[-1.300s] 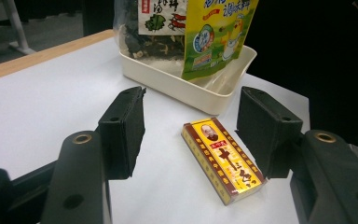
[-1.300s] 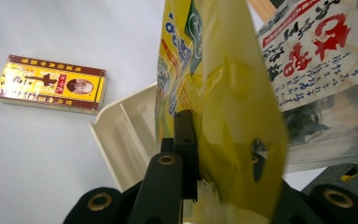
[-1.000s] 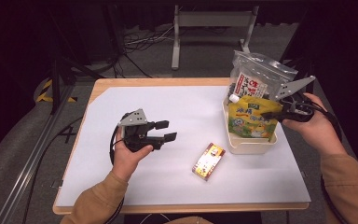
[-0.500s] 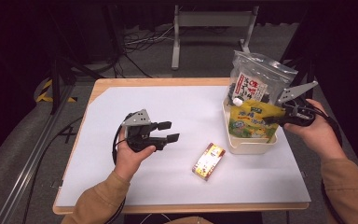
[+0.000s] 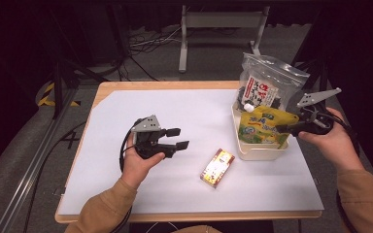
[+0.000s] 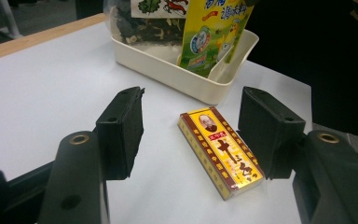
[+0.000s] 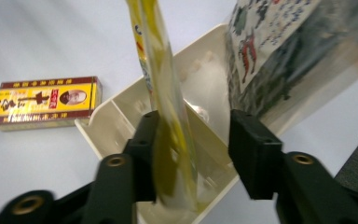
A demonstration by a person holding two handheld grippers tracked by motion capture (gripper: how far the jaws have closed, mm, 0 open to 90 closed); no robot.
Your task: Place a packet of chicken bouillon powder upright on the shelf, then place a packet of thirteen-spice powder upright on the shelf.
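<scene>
- The left gripper [image 5: 175, 138], black, two-jawed and hand-held, hovers over the white table sheet [image 5: 126, 111] with its jaws wide apart and nothing between them.
- The flat yellow and dark-red cardboard box [image 5: 217, 167] lies on the sheet just right of that gripper and slightly nearer the person. In the left gripper view the box [image 6: 220, 151] sits ahead between the jaws, its long axis slanting across their line. The left hand is much the nearer to it, so a pick probably calls for a short reach and a turn of the wrist.
- The cream plastic tub [image 5: 260, 150] stands right of the box, apart from it.
- The yellow spouted drink pouch [image 5: 262, 127] stands in the tub, in front of a clear bag of dark dried food [image 5: 264, 90].
- The right gripper [image 5: 282, 129] has just been opening; the pouch [image 7: 165, 135] is between the jaws, touching the left pad and clear of the right one. The pouch's foot is hidden by the tub wall.
</scene>
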